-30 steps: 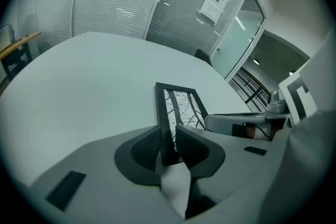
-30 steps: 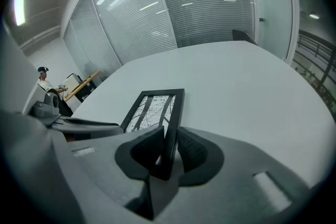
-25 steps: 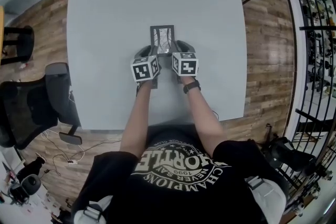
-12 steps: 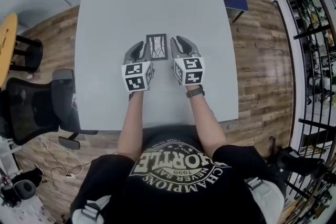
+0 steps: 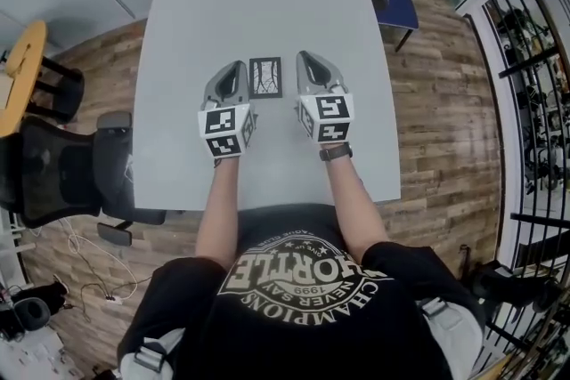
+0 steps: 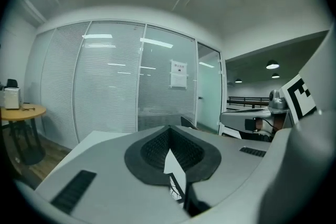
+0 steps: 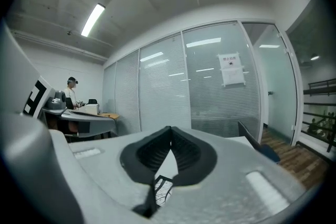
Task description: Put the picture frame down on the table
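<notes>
Black-edged picture frame (image 5: 265,76), one only, lies flat on the grey table (image 5: 178,31) with its long axis pointing away from the person. It sits between two grippers, touching neither. The left gripper (image 5: 233,71) looks slightly nearer than the right gripper (image 5: 307,62). Both have jaws closed at the tips, holding nothing. Placement looks done.
</notes>
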Action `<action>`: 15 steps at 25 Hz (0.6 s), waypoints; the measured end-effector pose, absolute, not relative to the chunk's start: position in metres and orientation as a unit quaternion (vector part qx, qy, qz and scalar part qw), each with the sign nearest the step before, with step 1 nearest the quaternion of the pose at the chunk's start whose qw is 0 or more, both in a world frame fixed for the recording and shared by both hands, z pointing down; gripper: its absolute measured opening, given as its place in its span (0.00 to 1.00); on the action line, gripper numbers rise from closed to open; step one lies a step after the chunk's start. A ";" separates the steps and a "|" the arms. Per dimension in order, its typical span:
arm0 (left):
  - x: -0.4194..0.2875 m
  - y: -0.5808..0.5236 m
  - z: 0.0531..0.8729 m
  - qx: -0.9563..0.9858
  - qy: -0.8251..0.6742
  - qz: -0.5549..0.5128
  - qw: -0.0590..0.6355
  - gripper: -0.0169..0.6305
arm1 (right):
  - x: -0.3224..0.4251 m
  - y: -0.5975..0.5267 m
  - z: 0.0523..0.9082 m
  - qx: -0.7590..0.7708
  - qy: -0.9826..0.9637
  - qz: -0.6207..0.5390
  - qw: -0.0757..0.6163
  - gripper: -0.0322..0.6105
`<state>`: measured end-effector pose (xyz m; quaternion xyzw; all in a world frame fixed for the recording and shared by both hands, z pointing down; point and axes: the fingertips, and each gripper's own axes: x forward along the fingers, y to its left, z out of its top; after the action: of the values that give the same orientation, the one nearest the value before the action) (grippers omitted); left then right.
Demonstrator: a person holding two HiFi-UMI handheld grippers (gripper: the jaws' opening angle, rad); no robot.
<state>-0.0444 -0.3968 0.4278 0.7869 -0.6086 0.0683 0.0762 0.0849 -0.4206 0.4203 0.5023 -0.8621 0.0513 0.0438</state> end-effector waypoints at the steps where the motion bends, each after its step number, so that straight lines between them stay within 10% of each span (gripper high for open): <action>1: -0.044 -0.392 0.426 0.788 -0.607 0.066 0.076 0.03 | 0.087 -0.418 0.416 0.503 -0.862 0.046 0.040 0.05; 15: -0.041 -0.370 0.424 0.794 -0.599 0.054 0.086 0.03 | 0.100 -0.402 0.416 0.511 -0.858 0.043 0.020 0.05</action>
<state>-0.0406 -0.3704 0.4239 0.7940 -0.5994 0.0539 0.0860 0.1005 -0.4016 0.4165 0.5115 -0.8580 0.0434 0.0202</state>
